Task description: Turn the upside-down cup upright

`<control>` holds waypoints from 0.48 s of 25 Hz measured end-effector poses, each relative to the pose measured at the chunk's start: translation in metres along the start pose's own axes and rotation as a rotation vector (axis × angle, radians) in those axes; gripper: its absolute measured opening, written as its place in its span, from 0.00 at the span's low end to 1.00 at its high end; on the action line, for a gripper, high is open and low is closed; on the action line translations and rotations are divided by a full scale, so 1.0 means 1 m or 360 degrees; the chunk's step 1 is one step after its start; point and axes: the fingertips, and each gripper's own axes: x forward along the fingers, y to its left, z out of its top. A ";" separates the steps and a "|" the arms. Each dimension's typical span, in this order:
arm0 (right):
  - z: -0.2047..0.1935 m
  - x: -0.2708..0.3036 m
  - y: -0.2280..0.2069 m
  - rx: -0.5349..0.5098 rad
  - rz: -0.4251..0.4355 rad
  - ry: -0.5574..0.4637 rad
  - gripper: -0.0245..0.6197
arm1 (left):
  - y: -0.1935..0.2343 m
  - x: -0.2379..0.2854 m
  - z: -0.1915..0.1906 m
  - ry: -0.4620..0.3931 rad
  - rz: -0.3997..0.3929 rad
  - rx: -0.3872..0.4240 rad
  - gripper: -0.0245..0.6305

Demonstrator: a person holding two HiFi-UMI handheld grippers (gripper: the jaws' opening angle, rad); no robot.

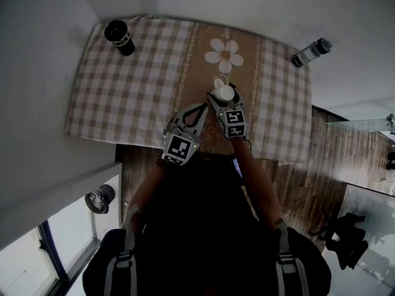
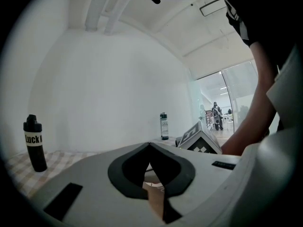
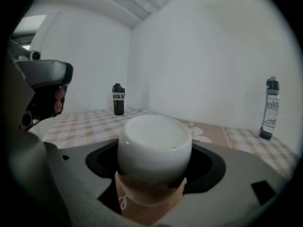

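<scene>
None of the flip is done: mid-frame, the cup looks base-up on the desk, the right gripper spread around it, unclamped. The left gripper is clenched, empty.

Cup: between fingers of right gripper, on table.
Left bottle: beyond fingertips, left.
Right bottle: beyond fingertips, right.

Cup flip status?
Done: the right hand-held gripper has its open jaws either side of the cup. In hand: no grip yet; the cup sits base-up on the table. Left: close, lift, turn it over, set it down. The left hand-held gripper is shut and empty.
</scene>
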 end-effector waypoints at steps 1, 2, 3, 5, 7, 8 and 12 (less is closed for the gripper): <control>-0.002 0.001 0.000 -0.0004 -0.0001 0.0009 0.65 | 0.001 0.000 -0.001 0.0003 0.0003 -0.0001 0.02; -0.004 0.002 0.001 -0.0006 -0.0003 0.0016 0.65 | 0.001 -0.001 -0.001 0.0005 0.0005 -0.0003 0.02; -0.005 0.003 0.001 -0.0009 -0.0006 0.0019 0.65 | 0.001 -0.001 -0.002 0.0007 0.0006 -0.0008 0.02; -0.008 0.004 0.003 -0.0021 -0.0005 0.0029 0.65 | 0.001 -0.002 -0.003 0.0008 0.0007 -0.0015 0.02; -0.015 0.007 0.005 -0.0041 -0.0001 0.0057 0.65 | 0.002 -0.001 -0.003 0.0005 0.0007 -0.0009 0.02; -0.019 0.008 0.006 -0.0053 0.0000 0.0072 0.65 | 0.002 -0.001 -0.003 0.0005 0.0006 -0.0003 0.02; -0.027 0.009 0.008 -0.0116 -0.0001 0.0091 0.65 | 0.001 -0.003 -0.003 0.0002 0.0007 -0.0015 0.02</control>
